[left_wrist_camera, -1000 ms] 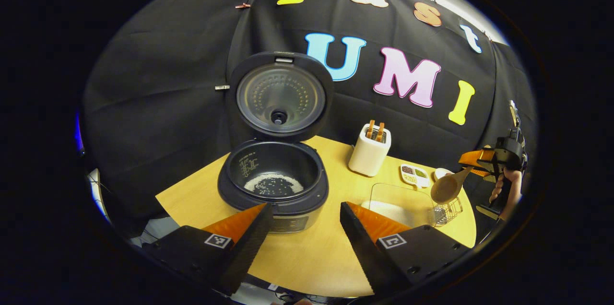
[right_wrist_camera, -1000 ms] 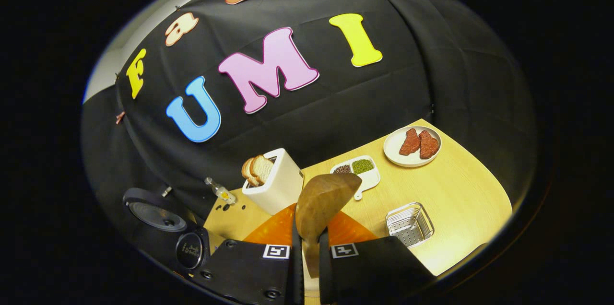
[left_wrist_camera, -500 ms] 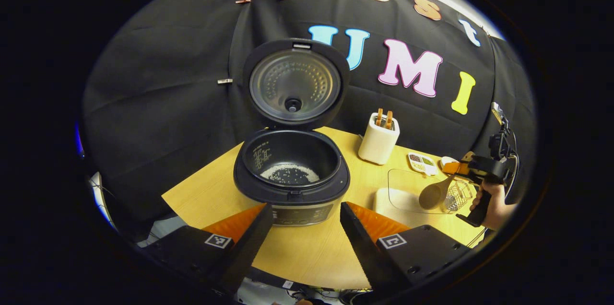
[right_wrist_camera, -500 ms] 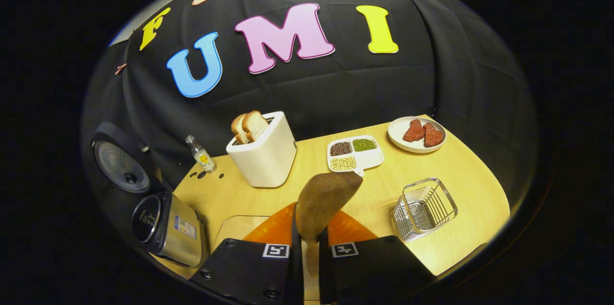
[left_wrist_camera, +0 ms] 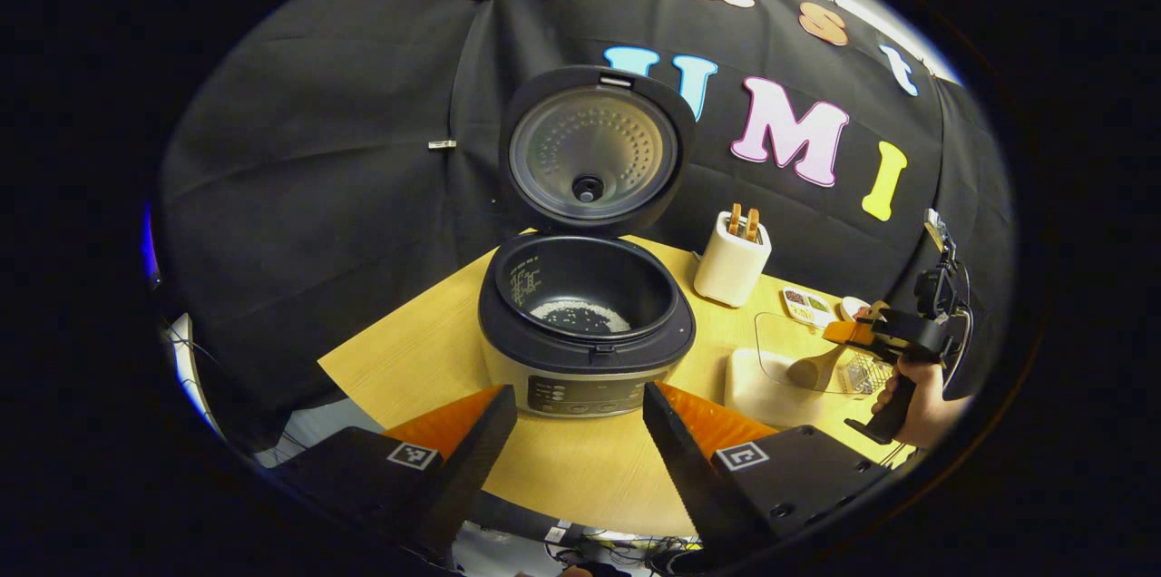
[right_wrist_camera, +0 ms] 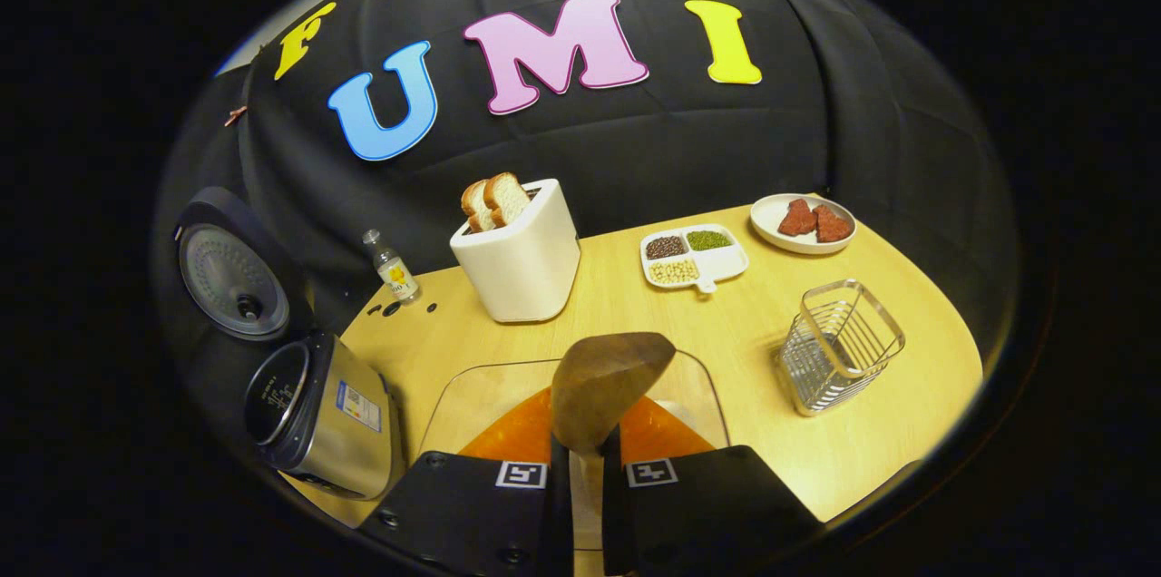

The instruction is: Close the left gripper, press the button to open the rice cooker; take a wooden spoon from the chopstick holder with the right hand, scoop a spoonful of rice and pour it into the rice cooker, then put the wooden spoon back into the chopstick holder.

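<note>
My right hand-held gripper (right_wrist_camera: 588, 468) is clenched on the wooden spoon (right_wrist_camera: 606, 386); its handle is hidden between the fingers, and the bowl hangs over the clear rice container (right_wrist_camera: 472, 396), whose near edge is cut off. My left hand-held gripper (left_wrist_camera: 579, 432) is released, holding nothing, before the rice cooker (left_wrist_camera: 588, 323), lid up, rice inside. The wire chopstick holder (right_wrist_camera: 839, 346) stands near the tabletop (right_wrist_camera: 889, 432) edge, open room around it.

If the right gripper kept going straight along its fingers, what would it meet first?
Probably the clear rice container: the wooden spoon held in the right gripper already points over its rim. Beyond lies bare table, though depth is hard to judge.
</note>
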